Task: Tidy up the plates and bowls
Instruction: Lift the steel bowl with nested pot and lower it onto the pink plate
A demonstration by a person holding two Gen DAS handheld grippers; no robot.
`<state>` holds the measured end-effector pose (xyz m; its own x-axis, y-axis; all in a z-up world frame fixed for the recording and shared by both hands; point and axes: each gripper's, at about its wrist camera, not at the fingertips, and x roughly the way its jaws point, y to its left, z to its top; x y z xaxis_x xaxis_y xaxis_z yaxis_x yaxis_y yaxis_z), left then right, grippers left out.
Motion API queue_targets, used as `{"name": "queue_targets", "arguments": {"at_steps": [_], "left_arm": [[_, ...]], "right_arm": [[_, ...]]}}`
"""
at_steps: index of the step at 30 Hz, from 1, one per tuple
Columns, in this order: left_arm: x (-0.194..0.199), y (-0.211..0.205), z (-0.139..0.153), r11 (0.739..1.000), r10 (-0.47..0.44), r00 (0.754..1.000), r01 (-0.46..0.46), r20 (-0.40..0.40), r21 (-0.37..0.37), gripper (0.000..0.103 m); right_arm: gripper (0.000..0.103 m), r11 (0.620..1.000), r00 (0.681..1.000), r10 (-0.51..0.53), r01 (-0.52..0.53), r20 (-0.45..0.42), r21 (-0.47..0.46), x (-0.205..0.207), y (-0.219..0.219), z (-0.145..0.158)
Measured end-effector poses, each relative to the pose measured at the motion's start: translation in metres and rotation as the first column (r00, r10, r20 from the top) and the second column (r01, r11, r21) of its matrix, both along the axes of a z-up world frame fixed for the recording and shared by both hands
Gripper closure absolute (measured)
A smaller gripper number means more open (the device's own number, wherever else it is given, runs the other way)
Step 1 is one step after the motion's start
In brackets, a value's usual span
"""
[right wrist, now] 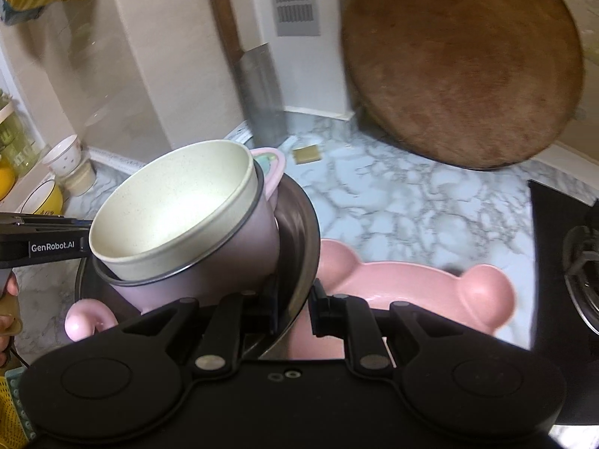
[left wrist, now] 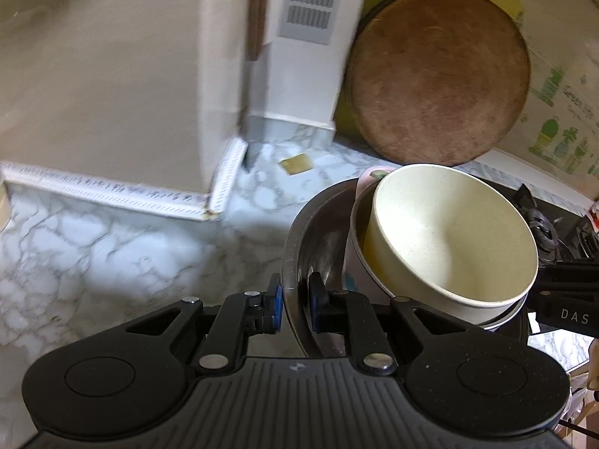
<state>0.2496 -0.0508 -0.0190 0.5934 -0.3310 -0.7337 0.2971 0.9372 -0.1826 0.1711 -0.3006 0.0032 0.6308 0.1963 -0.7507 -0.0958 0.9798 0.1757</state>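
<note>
Gripping opposite sides of a steel bowl's [left wrist: 299, 224] rim, the left gripper [left wrist: 294, 305] and right gripper [right wrist: 294, 312] hold it clear of a marble-patterned countertop [left wrist: 93, 247], each pair of jaws clamped on the thin metal edge. Nested inside the steel bowl sits a pink cup [right wrist: 232, 258] with a lilac tint, tilted, and inside that a cream speckled bowl [left wrist: 453, 235]. Below the load, a pink bear-eared dish [right wrist: 423, 288] lies on the counter. Against the back wall lean a round wooden chopping board [left wrist: 438, 78] and a cleaver [right wrist: 262, 89] with a wooden handle. At far left, small cups [right wrist: 65, 157] stand stacked.
</note>
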Motion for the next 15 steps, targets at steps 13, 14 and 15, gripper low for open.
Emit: {"name": "queue_targets", "arguments": {"at_steps": [13, 14, 15], "left_arm": [[-0.002, -0.089, -0.007, 0.992, -0.125, 0.992, 0.125, 0.014, 0.001, 0.090], [-0.002, -0.095, -0.008, 0.991, -0.133, 0.991, 0.133, 0.011, 0.000, 0.090], [-0.001, -0.100, -0.009, 0.990, -0.142, 0.990, 0.142, 0.010, 0.002, 0.090]], "right_arm": [[0.087, 0.992, 0.992, -0.127, 0.127, 0.000, 0.004, -0.026, -0.080, -0.005], [0.087, 0.991, 0.991, -0.134, 0.134, 0.000, 0.001, -0.029, -0.085, -0.007], [0.087, 0.990, 0.990, -0.141, 0.141, -0.001, 0.001, -0.031, -0.090, -0.009]]}}
